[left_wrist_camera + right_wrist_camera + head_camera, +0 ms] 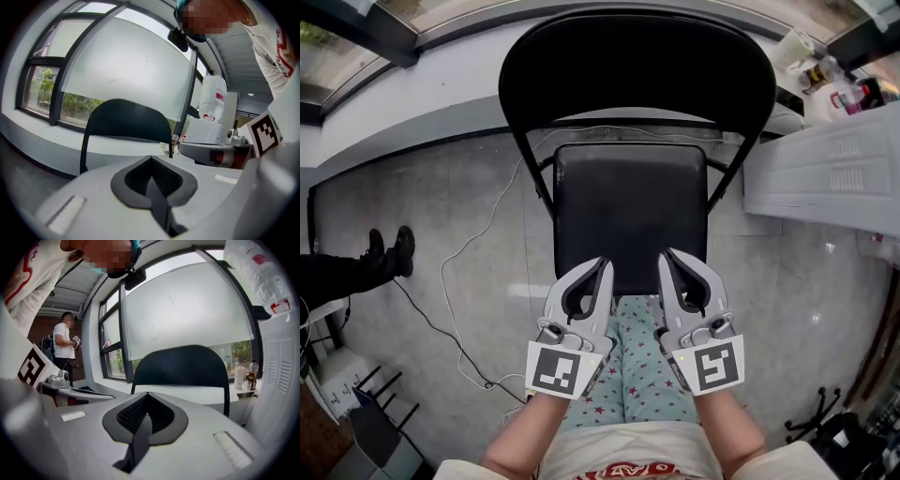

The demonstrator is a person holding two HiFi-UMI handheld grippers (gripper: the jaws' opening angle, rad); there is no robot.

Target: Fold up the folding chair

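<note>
We have the black metal folding chair (630, 211) unfolded on the grey floor (469, 216). Left gripper (600, 264) and right gripper (667, 255) hover at its seat's front edge, fingers pressed together, empty.

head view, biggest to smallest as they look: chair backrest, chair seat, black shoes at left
1. chair backrest: widest, but nearer the camera, so its lead is unsure
2. chair seat
3. black shoes: far smallest

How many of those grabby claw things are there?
2. The left gripper is at the front left of the black chair seat, the right gripper at its front right, side by side. Both are shut and empty. None look hidden.
</note>
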